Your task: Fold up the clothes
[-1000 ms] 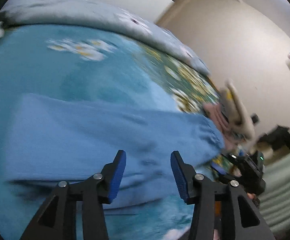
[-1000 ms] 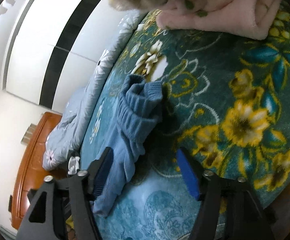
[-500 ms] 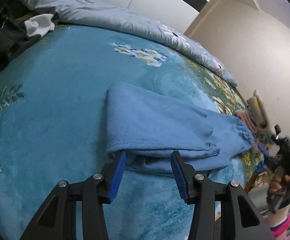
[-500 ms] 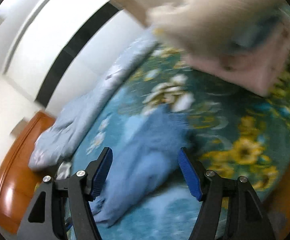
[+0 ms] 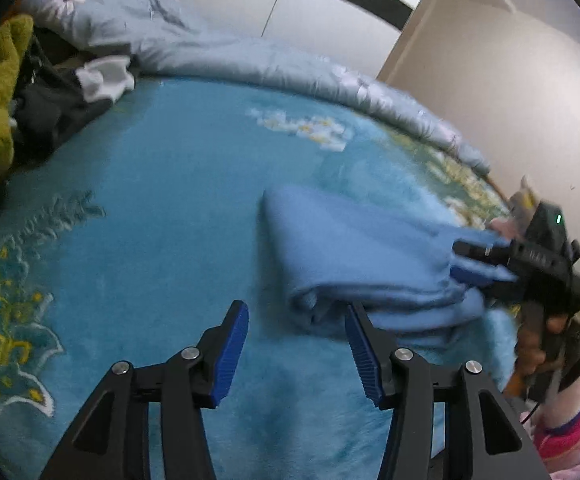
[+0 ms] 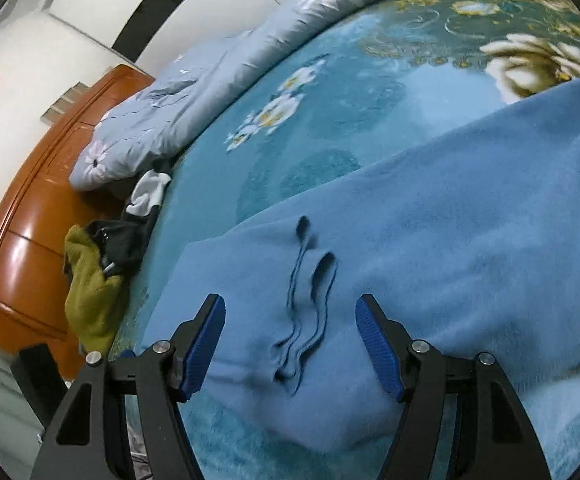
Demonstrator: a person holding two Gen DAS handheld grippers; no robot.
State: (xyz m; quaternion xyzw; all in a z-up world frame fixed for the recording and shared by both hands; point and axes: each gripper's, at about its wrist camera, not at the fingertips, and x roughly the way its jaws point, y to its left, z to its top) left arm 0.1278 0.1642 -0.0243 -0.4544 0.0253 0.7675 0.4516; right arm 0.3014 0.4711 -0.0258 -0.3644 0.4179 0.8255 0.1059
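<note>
Currently both sets of jaws are spread wide with nothing between the pads.

Left gripper [image 5: 295,344]: it hangs low over the teal floral blanket [image 5: 150,208]. Its right finger [image 5: 363,354] sits at the near edge of the folded blue garment [image 5: 361,252]; whether it touches the cloth can't be told from this angle. Its left finger is over bare blanket.

Right gripper [image 6: 290,348]: it sits just above the same blue garment [image 6: 429,240], with a dark blue drawstring [image 6: 309,300] lying in loose loops on the fleece between the two fingers. No contact visible. In the left wrist view this gripper [image 5: 473,262] reaches in from the right, fingers at the right end of the folded stack, held in a hand [image 5: 537,344] with a pink cuff.

Garment location: on the blanket, folded into layers, fold edge toward the left, right end under the right gripper.

Surroundings: a pale grey-blue quilt [image 6: 194,92] runs along the far edge of the blanket. At the far left a pile of other clothes: an olive green item [image 6: 90,292], something black [image 6: 126,240], something white [image 6: 150,190]. A brown wooden headboard [image 6: 38,200] stands behind the pile. A pink and beige bundle [image 5: 517,212] shows at the far right, partly hidden by the right gripper.
</note>
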